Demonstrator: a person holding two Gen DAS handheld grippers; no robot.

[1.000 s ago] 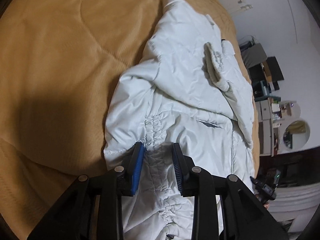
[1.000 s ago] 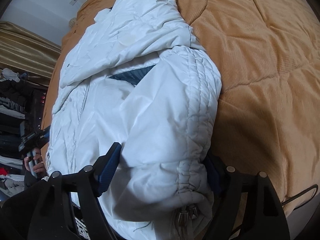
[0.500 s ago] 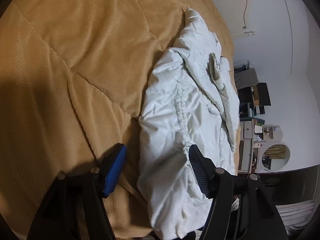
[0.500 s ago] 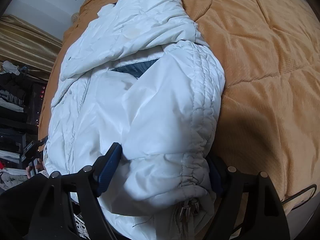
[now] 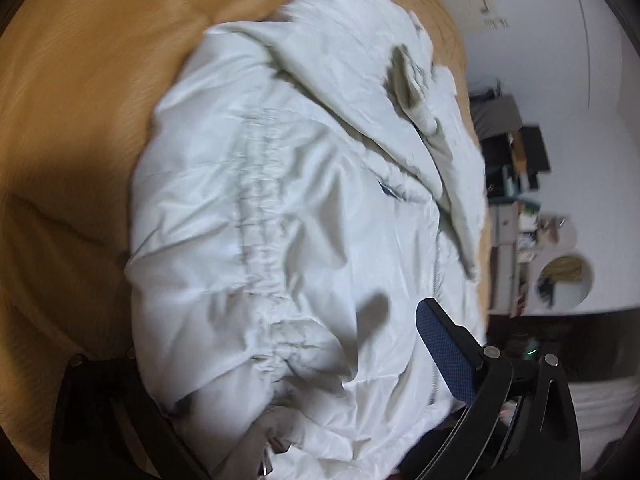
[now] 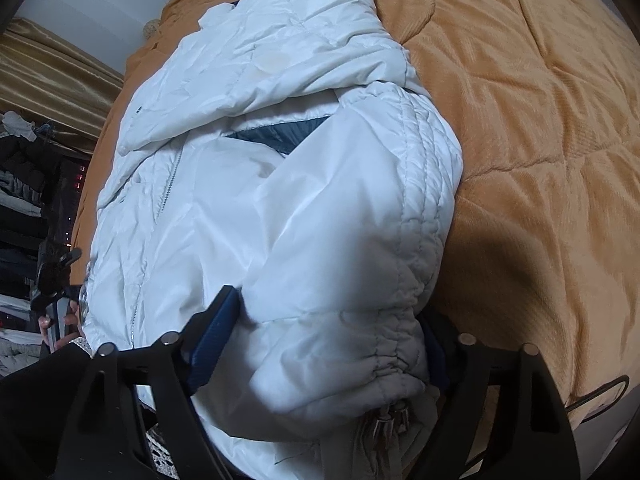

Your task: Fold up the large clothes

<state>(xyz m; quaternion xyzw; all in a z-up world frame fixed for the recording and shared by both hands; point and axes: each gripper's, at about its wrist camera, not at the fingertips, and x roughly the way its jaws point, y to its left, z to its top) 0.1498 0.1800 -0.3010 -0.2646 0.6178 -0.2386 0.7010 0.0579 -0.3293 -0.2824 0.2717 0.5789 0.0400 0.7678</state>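
Observation:
A white puffer jacket (image 5: pixel 304 208) lies partly folded on an orange quilted bed cover (image 5: pixel 80 100). My left gripper (image 5: pixel 280 360) is open wide around the bunched hem; its right blue pad (image 5: pixel 444 356) shows and the left finger is hidden under fabric. In the right wrist view the jacket (image 6: pixel 280 152) has its blue lining showing at a gap. My right gripper (image 6: pixel 332 340) is open wide, its jaws on either side of the thick folded hem corner with the drawcord toggles (image 6: pixel 388 420); the left blue pad (image 6: pixel 216 336) touches the fabric.
The orange bed cover (image 6: pixel 540 120) spreads right of the jacket. White shelves and a round mirror (image 5: pixel 560 280) stand beyond the bed. Gold curtains (image 6: pixel 48 76) and hanging dark clothes (image 6: pixel 24 184) are at the left, with the other hand-held gripper (image 6: pixel 56 280).
My left gripper opened, let go of the gathered hem and swung left then back over the jacket, so the hem now fills its jaws. My right gripper stayed around the hem corner.

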